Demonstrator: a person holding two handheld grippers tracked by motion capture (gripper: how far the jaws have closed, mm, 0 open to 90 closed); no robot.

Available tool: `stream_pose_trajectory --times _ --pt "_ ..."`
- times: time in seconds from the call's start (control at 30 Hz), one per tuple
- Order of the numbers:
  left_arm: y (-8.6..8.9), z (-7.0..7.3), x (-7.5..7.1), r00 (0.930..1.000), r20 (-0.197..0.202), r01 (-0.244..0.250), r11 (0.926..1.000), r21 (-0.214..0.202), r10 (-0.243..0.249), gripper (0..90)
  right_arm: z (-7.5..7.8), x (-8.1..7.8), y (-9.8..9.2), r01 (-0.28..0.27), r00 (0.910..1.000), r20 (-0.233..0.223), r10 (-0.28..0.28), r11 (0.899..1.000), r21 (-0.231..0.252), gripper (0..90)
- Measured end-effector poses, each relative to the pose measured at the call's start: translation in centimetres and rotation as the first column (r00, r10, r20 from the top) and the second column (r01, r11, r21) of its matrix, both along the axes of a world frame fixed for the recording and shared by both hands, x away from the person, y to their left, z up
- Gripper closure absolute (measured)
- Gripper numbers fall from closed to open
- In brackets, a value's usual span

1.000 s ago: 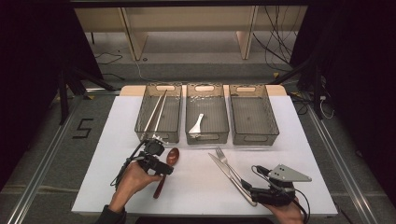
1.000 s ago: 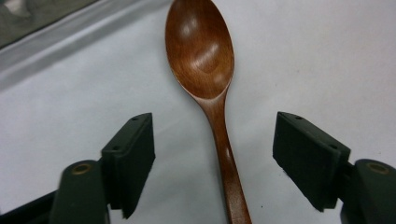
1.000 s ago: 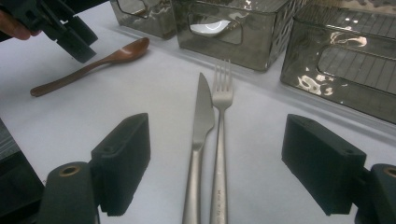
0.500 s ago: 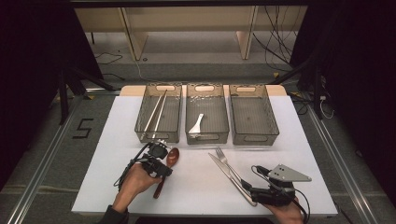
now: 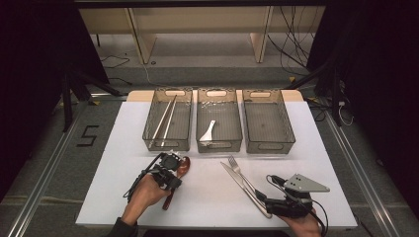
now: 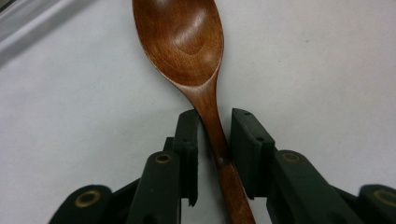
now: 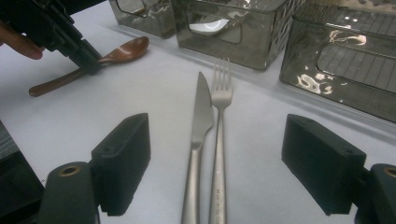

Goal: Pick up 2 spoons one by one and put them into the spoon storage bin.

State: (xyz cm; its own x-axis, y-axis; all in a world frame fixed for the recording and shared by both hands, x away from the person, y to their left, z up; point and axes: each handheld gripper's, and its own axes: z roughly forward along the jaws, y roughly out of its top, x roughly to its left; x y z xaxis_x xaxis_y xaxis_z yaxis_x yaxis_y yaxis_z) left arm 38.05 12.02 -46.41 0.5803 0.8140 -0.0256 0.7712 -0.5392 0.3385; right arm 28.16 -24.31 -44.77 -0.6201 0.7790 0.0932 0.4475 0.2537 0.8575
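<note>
Jaws of the left gripper [image 6: 212, 135] have just been closing around the brown wooden spoon's [image 6: 187, 42] neck, just before the leftmost grey bin [image 5: 168, 121]; right gripper [image 7: 217, 158] gapes wide.

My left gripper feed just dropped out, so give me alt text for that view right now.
The left gripper has a brown wooden spoon by the neck between its two black jaws, which have just been closing and now touch both sides of the handle. The spoon lies bowl up on the white table, bowl pointing away from the camera.
</note>
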Motion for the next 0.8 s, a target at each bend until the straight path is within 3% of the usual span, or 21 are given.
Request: stream_pose_trajectory --times 0.3,0.8 --pt "0.08 0.00 0.03 0.9999 -0.001 0.014 0.9999 -0.008 -0.014 80.2 -0.01 0.00 0.01 0.001 1.0000 0.001 -0.001 1.000 0.001 24.6" --pt "0.51 0.29 0.06 0.9988 0.024 0.044 0.9984 -0.035 -0.043 81.4 0.02 0.00 -0.09 0.006 1.0000 0.000 -0.006 1.000 0.002 24.6"
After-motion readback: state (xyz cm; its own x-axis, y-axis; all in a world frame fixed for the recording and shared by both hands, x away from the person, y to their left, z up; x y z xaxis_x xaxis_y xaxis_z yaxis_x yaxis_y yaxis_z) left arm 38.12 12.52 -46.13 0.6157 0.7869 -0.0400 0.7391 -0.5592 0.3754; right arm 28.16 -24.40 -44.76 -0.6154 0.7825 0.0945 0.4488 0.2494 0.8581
